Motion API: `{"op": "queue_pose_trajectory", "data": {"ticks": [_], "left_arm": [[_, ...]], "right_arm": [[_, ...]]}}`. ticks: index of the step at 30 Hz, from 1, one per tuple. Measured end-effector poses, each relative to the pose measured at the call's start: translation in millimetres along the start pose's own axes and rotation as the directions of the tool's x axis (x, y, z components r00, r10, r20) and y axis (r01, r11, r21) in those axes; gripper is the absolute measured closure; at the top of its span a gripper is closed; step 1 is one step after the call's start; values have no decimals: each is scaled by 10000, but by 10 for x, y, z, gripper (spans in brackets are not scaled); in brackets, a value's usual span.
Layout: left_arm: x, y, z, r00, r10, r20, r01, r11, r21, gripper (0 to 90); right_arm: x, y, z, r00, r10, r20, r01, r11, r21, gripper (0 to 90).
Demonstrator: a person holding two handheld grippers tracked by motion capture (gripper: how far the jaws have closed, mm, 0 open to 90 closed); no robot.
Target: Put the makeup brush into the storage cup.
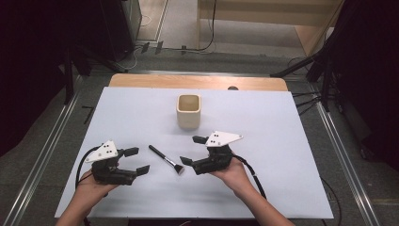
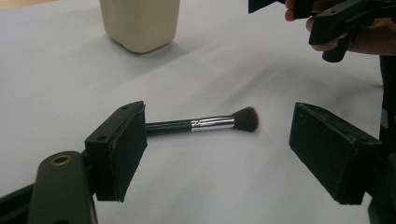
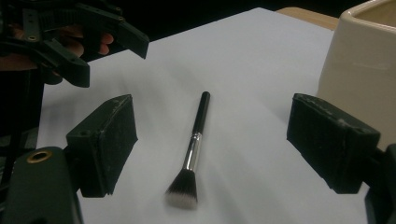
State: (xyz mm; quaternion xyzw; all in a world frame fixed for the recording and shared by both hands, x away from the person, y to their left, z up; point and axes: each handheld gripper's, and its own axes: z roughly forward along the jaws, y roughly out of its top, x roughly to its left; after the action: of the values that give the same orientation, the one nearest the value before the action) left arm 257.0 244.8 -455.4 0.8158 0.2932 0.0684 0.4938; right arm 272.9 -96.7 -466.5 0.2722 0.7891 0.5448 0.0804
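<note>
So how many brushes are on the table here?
1. The brush lies flat on the white table sheet, between the left gripper and right gripper, in front of the cream cup. The cup's inside is partly hidden.

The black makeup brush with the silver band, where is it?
In the high view, the black makeup brush lies on the white table between the left gripper and right gripper, before the cream cup.

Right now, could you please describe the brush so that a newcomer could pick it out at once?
On the white table, look in front of the cream cup, between the left gripper and the right gripper. The brush lies flat there: a slim black handle, a silver collar and a pale-tipped tuft, the only thin thing there.
</note>
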Motion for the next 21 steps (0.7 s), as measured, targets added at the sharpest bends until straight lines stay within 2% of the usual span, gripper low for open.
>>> {"op": "queue_pose_trajectory", "data": {"ticks": [6,9,16,20,21], "left_arm": [[10,-3,-6,10000,-19,-25,19,10000,-24,198],[12,-4,-10,10000,-66,-29,66,10000,-39,199],[1,-2,-3,10000,-9,8,9,10000,41,199],[8,-3,-15,10000,-53,-38,53,10000,-4,199],[10,-5,-13,10000,-80,-46,80,10000,-20,201]], "right_arm": [[23,54,134,10000,-42,-61,42,10000,19,172],[51,88,224,9998,91,-191,-94,9998,-155,178],[98,156,389,9996,-101,-268,100,9999,-43,179],[113,216,504,9996,-58,-262,66,9995,295,179],[105,234,536,9997,-56,-250,72,9980,630,179]]}}
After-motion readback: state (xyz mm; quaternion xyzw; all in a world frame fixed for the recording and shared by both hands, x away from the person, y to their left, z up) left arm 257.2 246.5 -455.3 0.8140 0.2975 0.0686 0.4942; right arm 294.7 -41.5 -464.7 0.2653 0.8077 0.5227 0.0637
